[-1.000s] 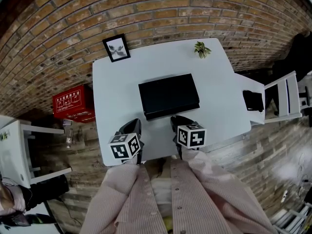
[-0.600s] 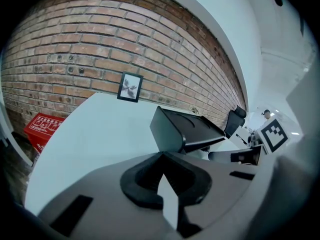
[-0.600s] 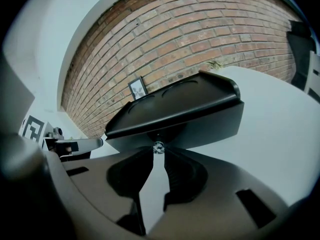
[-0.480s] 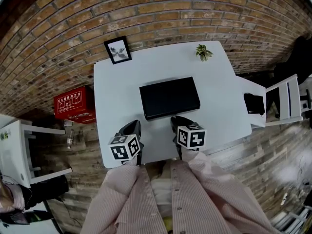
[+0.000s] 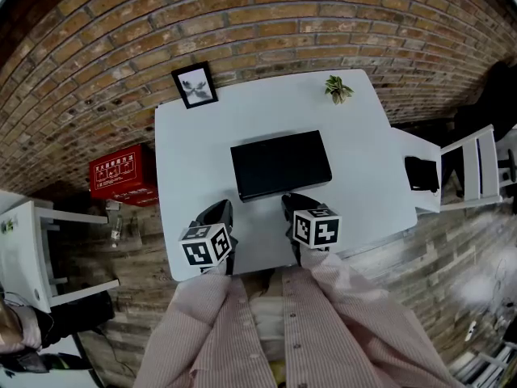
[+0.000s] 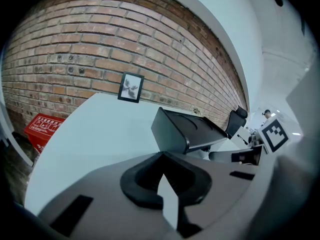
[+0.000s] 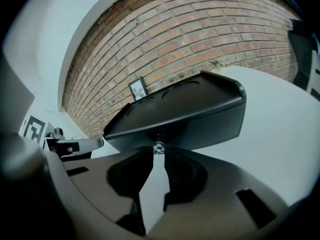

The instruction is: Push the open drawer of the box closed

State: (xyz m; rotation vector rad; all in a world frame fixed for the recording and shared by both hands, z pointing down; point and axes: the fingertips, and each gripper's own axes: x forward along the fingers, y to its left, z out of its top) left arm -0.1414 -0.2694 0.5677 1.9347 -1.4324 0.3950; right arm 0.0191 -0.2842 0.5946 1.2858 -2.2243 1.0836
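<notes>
My right gripper (image 7: 158,154) is clenched on the small drawer knob (image 7: 158,147) on the near face of the black box (image 5: 280,165), mid-way on the white table (image 5: 194,144). My left gripper (image 6: 162,158) hovers near-left of the box, pinched together and empty.

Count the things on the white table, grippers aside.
3: a black box in the middle, a framed picture at the far left corner, a small plant near the far right corner. None seems hidden.
</notes>
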